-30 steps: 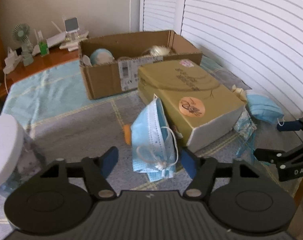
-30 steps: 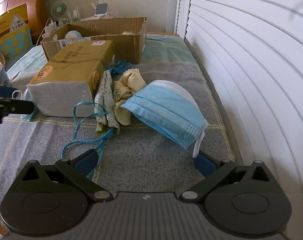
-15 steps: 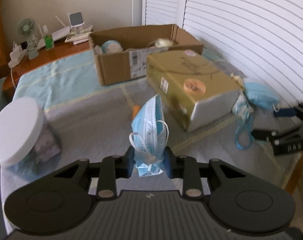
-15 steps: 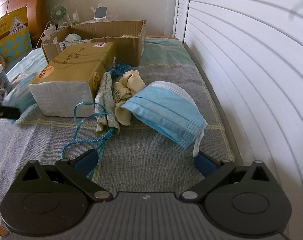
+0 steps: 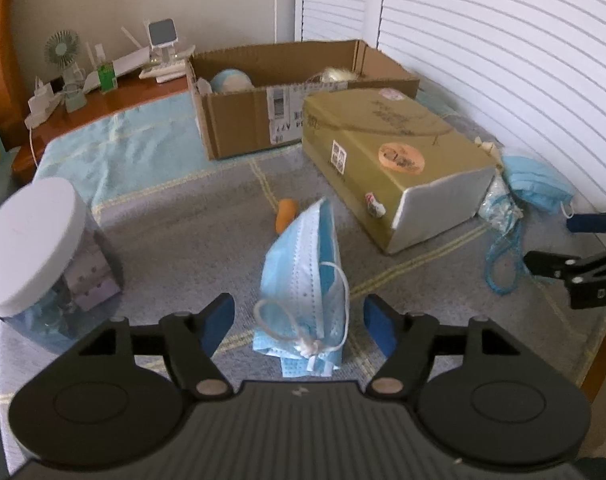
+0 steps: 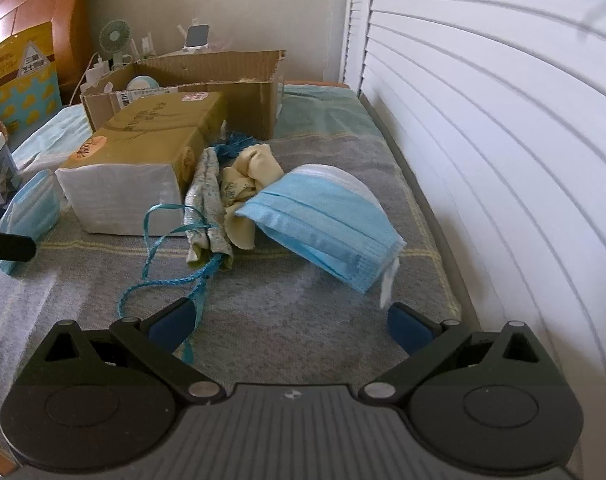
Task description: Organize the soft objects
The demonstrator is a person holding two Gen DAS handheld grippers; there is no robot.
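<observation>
Bed cover (image 5: 191, 236): grey and blue blanket, the surface everything lies on; it looks the same as a second ago.
Carton (image 5: 239, 128): open cardboard box at the far end with a few pale things already in it; judged to be the place where the soft things go.
Gold box (image 5: 387, 140): closed, lying between the two masks, unmoved.
Jar (image 5: 35, 240): white-lidded, at the left near the left gripper, apart from the mask.
Right mask (image 6: 327, 220): blue, draped over the cloths (image 6: 227, 196) and blue cord (image 6: 167, 248) beside the gold box; untouched and in the same spot as before.
Left mask (image 5: 307, 280): folded blue mask standing on edge on the blanket, ear loops knotted at its near end, an orange bit (image 5: 285, 214) just behind it. Half a second ago the pads were pinched on its lower end; now it stands free between them, in nearly the same place.
Left gripper (image 5: 299, 320): jaws are opening, already wide, with the mask between the pads but touching neither. It holds nothing.
Right gripper (image 6: 291, 320): jaws spread wide over bare blanket, holding nothing; the right mask's corner hangs just beyond the right pad. It has not shifted.
Meaning: the pinch was let go without a carry, so the left mask is no nearer the carton. It reads as a failed or rehearsed grip, and a fresh closing on the mask seems needed before any lift.
Progress: early, with both masks, cloths and cord still out on the blanket.
</observation>
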